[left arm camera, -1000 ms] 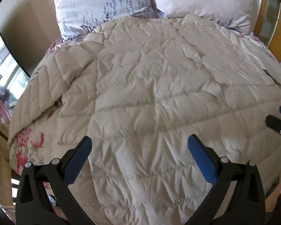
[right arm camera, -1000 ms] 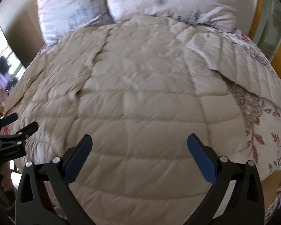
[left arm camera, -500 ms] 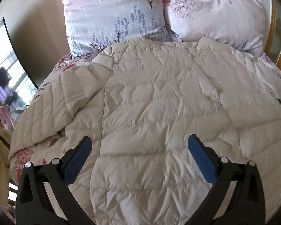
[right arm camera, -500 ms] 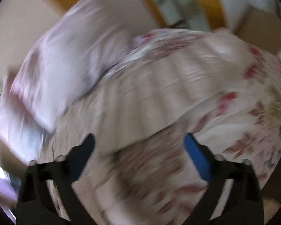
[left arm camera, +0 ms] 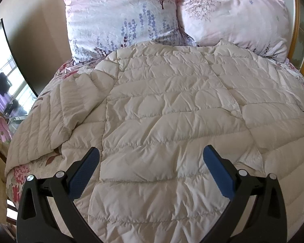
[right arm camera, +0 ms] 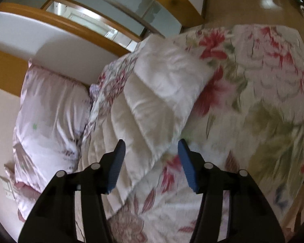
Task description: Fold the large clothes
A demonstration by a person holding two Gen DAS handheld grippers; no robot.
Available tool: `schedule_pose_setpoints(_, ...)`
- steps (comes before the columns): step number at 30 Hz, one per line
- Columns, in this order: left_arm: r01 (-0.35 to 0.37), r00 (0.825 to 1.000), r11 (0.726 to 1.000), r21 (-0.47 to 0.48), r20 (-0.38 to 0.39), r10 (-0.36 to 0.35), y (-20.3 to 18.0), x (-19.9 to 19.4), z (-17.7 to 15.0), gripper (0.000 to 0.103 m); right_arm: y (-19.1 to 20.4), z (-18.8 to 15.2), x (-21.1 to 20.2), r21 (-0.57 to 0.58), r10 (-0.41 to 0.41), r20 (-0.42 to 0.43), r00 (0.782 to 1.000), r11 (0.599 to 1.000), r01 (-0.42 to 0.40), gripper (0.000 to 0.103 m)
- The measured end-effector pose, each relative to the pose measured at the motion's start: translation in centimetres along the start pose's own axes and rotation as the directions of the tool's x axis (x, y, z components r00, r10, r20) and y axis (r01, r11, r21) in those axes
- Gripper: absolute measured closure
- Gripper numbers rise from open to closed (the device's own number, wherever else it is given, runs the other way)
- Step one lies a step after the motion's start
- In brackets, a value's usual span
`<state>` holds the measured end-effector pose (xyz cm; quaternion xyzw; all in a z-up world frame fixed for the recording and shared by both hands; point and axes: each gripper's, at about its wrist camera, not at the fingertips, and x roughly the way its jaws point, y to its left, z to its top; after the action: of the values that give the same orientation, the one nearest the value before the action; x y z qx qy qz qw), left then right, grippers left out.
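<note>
A large cream quilted down coat lies spread flat over the bed, its left sleeve out to the left. My left gripper is open and empty, hovering above the coat's lower part. In the right wrist view the coat's right sleeve lies on the floral bedspread. My right gripper is open, its jaws narrower than before, with its fingertips just above the sleeve's edge and holding nothing.
Two pink floral pillows stand at the head of the bed; one shows in the right wrist view. A wooden headboard and wall lie behind. A window is at the left.
My right gripper swung from over the coat's body to the right sleeve and narrowed its jaws. My left gripper tilted up slightly, so the pillows show more.
</note>
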<state>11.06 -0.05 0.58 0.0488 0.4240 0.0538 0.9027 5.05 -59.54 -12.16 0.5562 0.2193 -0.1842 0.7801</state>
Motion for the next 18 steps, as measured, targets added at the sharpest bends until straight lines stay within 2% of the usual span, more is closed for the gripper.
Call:
schedule_pose_setpoints(4,0.032,0.999,0.999,-0.015,0.0,-0.032,0.3,0.3,0.0,0.001,-0.1,1.9,0.6,-0.003,-0.038,0.018,0.999,0.999,0.038,0.07)
schedule_pose_setpoints(9,0.142,0.99,0.987,-0.079,0.02,-0.141,1.5,0.3,0.1,0.001,0.3,3.1,1.1,-0.033,-0.078,0.039,0.996,0.996,0.08,0.094)
schedule_pose_setpoints(13,0.261,0.965,0.957,-0.125,0.067,-0.254,2.4,-0.1,0.3,0.001,2.0,3.0,0.3,-0.119,-0.095,0.082,0.992,0.987,0.104,0.098)
schedule_pose_setpoints(17,0.35,0.935,0.928,-0.127,0.111,-0.337,2.9,-0.5,0.9,0.001,6.1,2.0,-0.8,-0.255,-0.079,0.136,0.988,0.961,0.112,0.098)
schedule_pose_setpoints(18,0.37,0.927,0.92,-0.129,0.12,-0.356,3.1,-0.6,1.1,0.001,8.1,1.3,-1.3,-0.317,-0.056,0.15,0.987,0.943,0.101,0.098)
